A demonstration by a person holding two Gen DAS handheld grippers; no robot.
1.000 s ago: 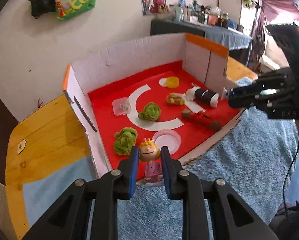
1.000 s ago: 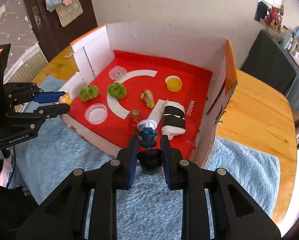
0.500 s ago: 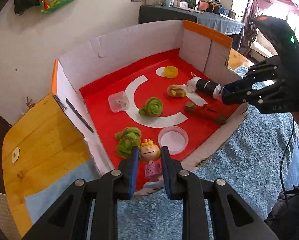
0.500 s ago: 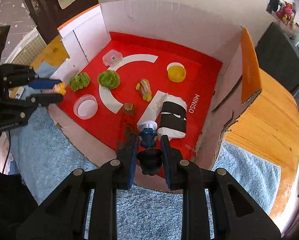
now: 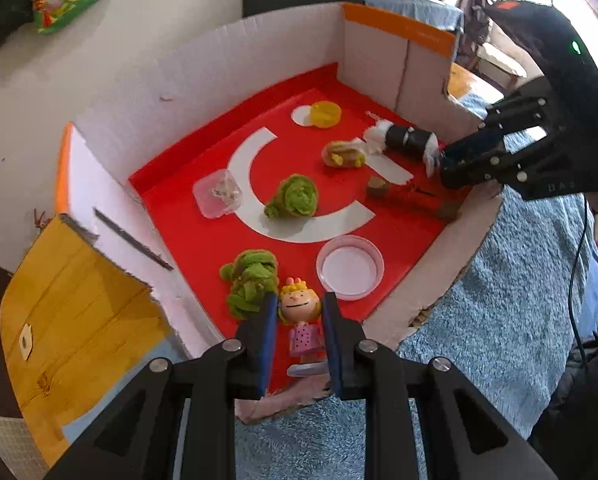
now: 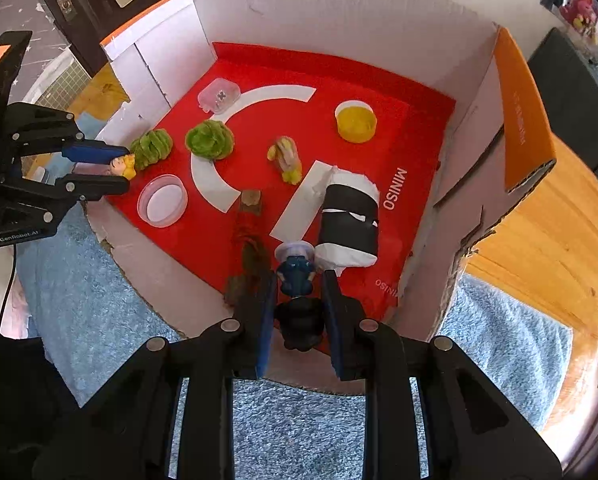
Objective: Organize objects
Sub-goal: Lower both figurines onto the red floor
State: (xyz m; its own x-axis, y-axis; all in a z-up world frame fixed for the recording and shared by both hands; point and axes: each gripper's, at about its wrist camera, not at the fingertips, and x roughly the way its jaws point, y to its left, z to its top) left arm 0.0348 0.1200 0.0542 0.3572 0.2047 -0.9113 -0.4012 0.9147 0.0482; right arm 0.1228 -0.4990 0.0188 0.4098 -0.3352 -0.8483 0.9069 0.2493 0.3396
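The left tongs (image 5: 298, 322), at the bottom centre of the left wrist view, pinch a blonde doll figurine (image 5: 301, 322) in a pink dotted dress by its sides; it stands upright over the near edge of the red floor of an open cardboard box (image 5: 203, 64). Just left of the doll's head lies a green plush vegetable (image 5: 251, 282), and just right of it a clear round lid (image 5: 350, 267). Further up the frame sit a 2nd green plush vegetable (image 5: 293, 201), a small clear container (image 5: 219, 194), a yellow cup (image 5: 326, 114) and a small yellow-green toy (image 5: 343, 155).

In the right wrist view, the right tongs (image 6: 298, 308) at bottom centre grip a blue figurine with a white cap (image 6: 296, 270), held above the box's near right corner. A black-and-white roll (image 6: 349, 220) lies touching or nearly touching the cap's right side, and a brown-red stick toy (image 6: 248, 236) lies just left of it. The box rests on a blue fluffy cloth (image 6: 99, 312) over a wooden bench (image 6: 547, 248)
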